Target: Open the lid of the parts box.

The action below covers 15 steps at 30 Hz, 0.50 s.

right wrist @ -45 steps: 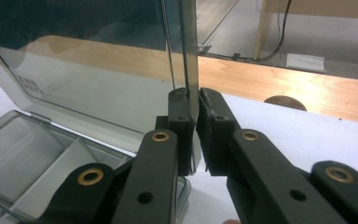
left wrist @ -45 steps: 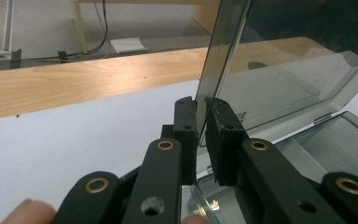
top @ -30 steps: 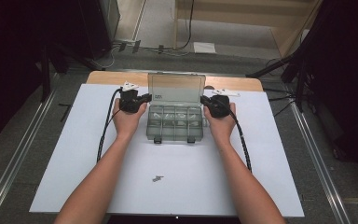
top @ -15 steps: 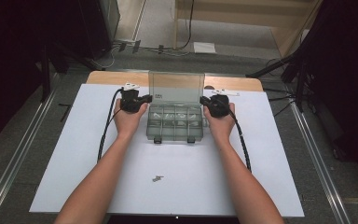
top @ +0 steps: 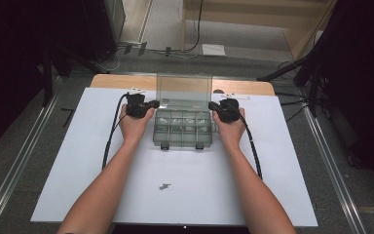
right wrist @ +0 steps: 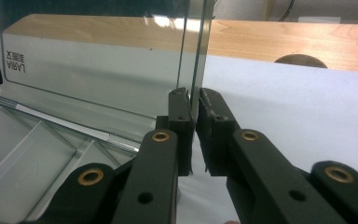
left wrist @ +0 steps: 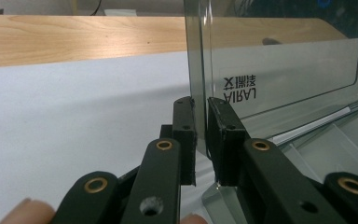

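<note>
We hold a clear plastic compartment box at the far middle of the white table sheet, its base flat and its transparent lid standing upright at the back edge. Our left gripper has its jaws clamped together on the lid's left side edge; in the left gripper view the left gripper pinches the thin wall of the lid between both pads, low down near the hinge. Our right gripper is closed the same way on the lid's right side edge, and in the right gripper view the right gripper grips the pane of the lid just above the base.

The box's two front latches hang over its near edge, toward us. Behind the lid runs the bare wooden table edge, very near, so little room lies beyond the box. To either side the sheet is open out to its left and right borders. On our side there is wide free space, with only a small dark metal part lying well apart from the box, between our forearms. The black cables trail back along the outside of each arm.
</note>
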{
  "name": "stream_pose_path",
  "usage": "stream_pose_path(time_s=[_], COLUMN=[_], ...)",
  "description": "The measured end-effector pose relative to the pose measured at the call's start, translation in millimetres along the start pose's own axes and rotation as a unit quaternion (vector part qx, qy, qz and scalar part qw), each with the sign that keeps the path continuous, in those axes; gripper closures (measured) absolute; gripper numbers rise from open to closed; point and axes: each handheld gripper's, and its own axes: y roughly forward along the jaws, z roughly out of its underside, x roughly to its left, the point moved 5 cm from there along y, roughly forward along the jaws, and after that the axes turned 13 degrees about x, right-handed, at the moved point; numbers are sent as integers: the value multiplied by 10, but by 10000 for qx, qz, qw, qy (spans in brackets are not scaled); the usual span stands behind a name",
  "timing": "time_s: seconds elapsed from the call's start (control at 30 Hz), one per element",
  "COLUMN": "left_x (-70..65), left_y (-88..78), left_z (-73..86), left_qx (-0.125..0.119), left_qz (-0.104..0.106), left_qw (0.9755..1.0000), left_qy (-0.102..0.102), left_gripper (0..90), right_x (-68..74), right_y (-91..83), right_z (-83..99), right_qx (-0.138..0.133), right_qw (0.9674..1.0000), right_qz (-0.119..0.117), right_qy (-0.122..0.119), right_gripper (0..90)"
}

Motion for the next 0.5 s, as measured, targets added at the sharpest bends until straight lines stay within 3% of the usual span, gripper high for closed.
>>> stream_pose_path(time_s=[0.5], left_x=[18], left_y=[50], left_z=[25], left_qx=[88], left_qz=[-32], left_qw=[10000], left_qy=[-10], left_gripper=[815], right_x=[-20], right_y=[80], right_z=[41], right_qx=[164], right_qw=[9998], right_qz=[-35], right_qy=[128], right_gripper=[827])
